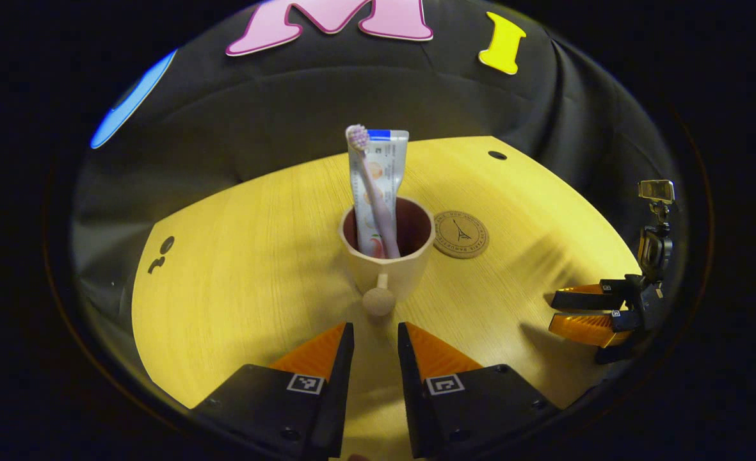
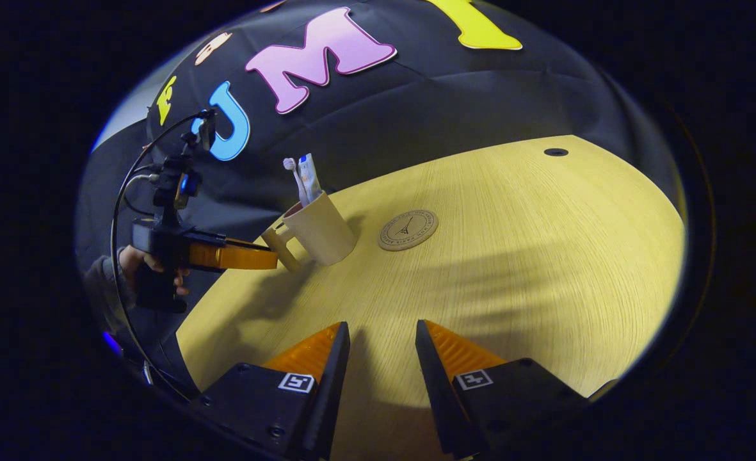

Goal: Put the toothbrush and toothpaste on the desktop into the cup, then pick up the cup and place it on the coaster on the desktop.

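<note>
A beige cup [image 1: 387, 259] stands upright mid-table, with a pink toothbrush [image 1: 371, 192] and a white toothpaste tube [image 1: 387, 166] standing in it. Its handle [image 1: 378, 299] points at my left gripper [image 1: 375, 328], which is open with the handle just ahead of its fingertips. A round cork coaster [image 1: 460, 235] lies bare just right of the cup. In the right gripper view the left gripper [image 2: 249, 255] reaches the handle of the cup [image 2: 320, 230], beside the coaster [image 2: 408, 229]. My right gripper [image 2: 382, 333] hovers open over bare table, holding nothing; it also shows at the table's right edge [image 1: 576, 312].
The wooden table [image 2: 512, 256] ends in a curved edge against the black cloth wall. A small dark hole [image 1: 497, 155] sits near its far edge. A hand [image 2: 137, 259] holds the left gripper off the table's left side.
</note>
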`<action>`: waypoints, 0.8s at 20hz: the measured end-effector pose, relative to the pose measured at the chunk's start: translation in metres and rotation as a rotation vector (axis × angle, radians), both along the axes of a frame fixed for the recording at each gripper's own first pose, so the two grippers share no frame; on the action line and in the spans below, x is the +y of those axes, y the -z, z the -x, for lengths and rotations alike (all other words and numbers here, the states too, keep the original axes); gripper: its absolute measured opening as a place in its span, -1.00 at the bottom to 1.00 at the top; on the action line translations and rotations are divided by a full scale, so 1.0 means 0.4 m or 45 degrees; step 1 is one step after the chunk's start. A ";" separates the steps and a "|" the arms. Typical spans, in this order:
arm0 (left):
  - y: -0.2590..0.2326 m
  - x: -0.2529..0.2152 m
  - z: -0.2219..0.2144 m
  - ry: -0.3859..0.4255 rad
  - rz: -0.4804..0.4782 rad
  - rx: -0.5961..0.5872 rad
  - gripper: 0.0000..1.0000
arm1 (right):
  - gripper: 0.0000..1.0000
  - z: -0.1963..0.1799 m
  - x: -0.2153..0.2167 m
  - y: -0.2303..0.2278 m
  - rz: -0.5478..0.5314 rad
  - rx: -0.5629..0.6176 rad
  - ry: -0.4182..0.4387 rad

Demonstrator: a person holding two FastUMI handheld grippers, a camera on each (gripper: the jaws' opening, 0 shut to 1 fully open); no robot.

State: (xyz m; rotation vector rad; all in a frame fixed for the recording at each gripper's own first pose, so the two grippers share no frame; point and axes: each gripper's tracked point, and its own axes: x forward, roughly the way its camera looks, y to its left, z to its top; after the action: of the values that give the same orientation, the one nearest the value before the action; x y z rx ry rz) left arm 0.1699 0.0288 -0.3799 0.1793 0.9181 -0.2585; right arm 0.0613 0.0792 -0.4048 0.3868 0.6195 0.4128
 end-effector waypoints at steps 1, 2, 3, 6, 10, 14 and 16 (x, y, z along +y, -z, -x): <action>0.004 0.000 0.000 0.015 -0.016 0.023 -0.18 | 0.29 0.001 0.000 0.000 -0.001 0.001 0.004; 0.006 0.000 -0.008 0.030 -0.033 0.038 -0.20 | 0.29 0.002 -0.001 -0.002 -0.008 0.002 0.010; 0.007 0.000 -0.013 0.046 -0.049 0.055 -0.13 | 0.29 0.001 -0.002 -0.001 -0.016 0.005 0.016; 0.015 -0.010 -0.025 0.100 -0.078 0.120 -0.20 | 0.29 0.001 -0.002 -0.004 -0.039 0.009 0.023; 0.042 -0.017 -0.043 0.185 -0.136 0.220 -0.09 | 0.29 0.004 -0.001 -0.002 -0.031 -0.005 0.009; 0.056 -0.016 -0.070 0.225 -0.188 0.245 -0.06 | 0.29 0.002 -0.001 -0.005 -0.039 -0.005 0.006; 0.063 -0.020 -0.079 0.218 -0.186 0.252 -0.07 | 0.28 0.003 -0.008 -0.005 -0.034 -0.006 0.011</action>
State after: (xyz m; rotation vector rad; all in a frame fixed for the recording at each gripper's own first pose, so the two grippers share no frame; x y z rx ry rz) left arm 0.2016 0.0208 -0.4050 0.3730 1.1208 -0.3727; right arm 0.0601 0.0761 -0.4029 0.4141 0.6080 0.4140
